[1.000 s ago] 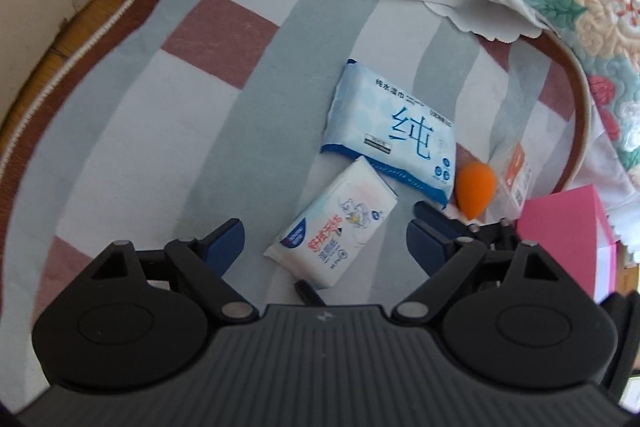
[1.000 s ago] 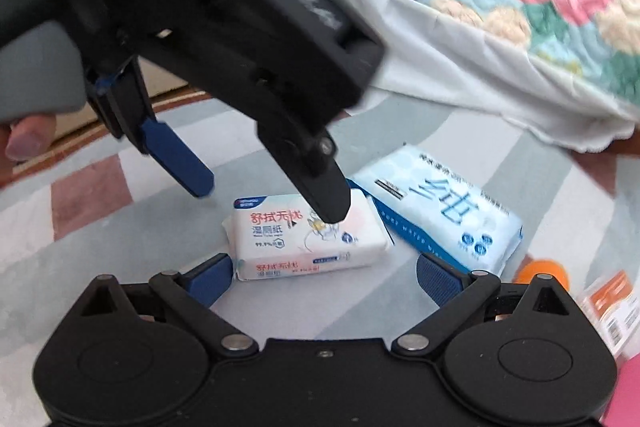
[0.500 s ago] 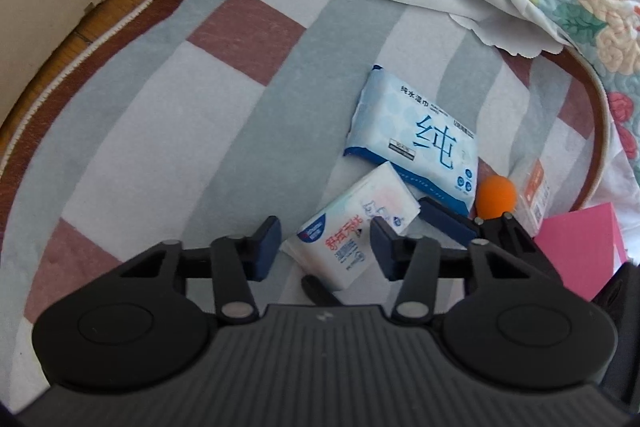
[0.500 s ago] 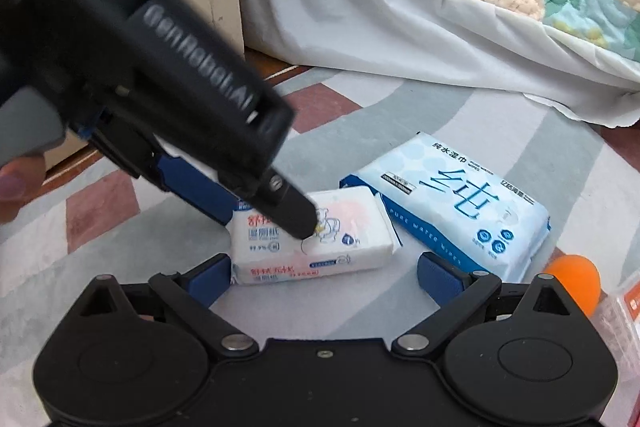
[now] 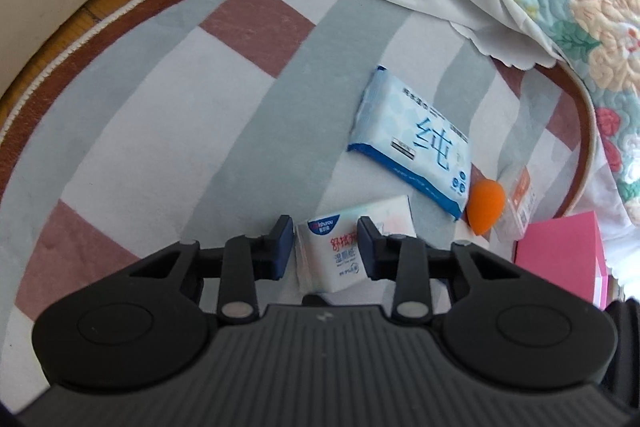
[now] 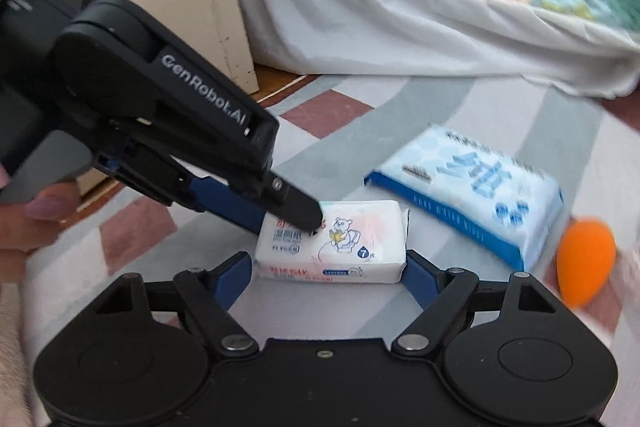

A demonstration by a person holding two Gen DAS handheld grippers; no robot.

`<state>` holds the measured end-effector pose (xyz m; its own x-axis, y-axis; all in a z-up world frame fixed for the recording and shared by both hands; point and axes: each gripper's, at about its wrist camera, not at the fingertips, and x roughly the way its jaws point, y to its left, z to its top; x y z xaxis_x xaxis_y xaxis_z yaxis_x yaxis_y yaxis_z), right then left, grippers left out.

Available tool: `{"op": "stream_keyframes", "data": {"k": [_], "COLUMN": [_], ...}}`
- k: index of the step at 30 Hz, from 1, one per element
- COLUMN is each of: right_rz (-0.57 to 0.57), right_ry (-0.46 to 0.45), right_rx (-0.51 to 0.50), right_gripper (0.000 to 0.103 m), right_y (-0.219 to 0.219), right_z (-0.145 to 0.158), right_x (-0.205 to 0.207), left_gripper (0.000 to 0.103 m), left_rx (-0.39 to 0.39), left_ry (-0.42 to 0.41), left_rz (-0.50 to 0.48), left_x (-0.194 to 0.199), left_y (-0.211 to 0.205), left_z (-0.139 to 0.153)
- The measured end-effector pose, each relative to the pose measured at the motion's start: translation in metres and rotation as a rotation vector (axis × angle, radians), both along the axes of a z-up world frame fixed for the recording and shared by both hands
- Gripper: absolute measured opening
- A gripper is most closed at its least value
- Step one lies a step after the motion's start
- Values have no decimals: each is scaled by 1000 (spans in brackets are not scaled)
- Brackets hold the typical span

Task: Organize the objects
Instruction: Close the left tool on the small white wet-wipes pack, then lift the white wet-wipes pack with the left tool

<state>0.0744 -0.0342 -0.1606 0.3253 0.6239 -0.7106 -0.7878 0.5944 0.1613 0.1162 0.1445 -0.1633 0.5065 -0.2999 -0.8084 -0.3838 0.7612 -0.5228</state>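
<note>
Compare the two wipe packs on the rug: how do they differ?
The white pack is smaller, with a cartoon bear and red lettering; the blue pack is larger, pale blue with a dark blue edge and one big character. The white pack sits between the pads of both the left gripper and the right gripper; the blue pack lies untouched, next to an orange sponge. Both are soft, flat packs lying on the striped rug.

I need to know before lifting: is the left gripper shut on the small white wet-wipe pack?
Shut on it, apparently: the left gripper's blue pads flank the small white wet-wipe pack, having just been closing; full contact is hard to confirm.
</note>
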Motion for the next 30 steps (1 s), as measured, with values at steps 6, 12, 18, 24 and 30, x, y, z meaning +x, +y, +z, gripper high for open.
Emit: {"op": "stream_keyframes", "data": {"k": [6, 12, 18, 24, 30], "right_rz": [-86, -174, -128, -127, -164], "right_ry": [129, 110, 19, -66, -74], "right_rx": [50, 60, -12, -79, -60], "right_gripper": [91, 88, 89, 88, 84], "right_y": [-18, -28, -11, -3, -8], "right_z": [3, -1, -3, -4, -5], "right_x": [-8, -8, -22, -35, -34], "left_gripper": [34, 35, 33, 34, 34], "left_rx": [43, 97, 107, 144, 118], "left_ry": [19, 41, 58, 74, 68], "left_rz": [-85, -136, -156, -210, -196], "left_x": [1, -3, -6, -5, -4], "left_y": [-15, -23, -33, -43, -42], "left_z": [4, 8, 10, 13, 12]}}
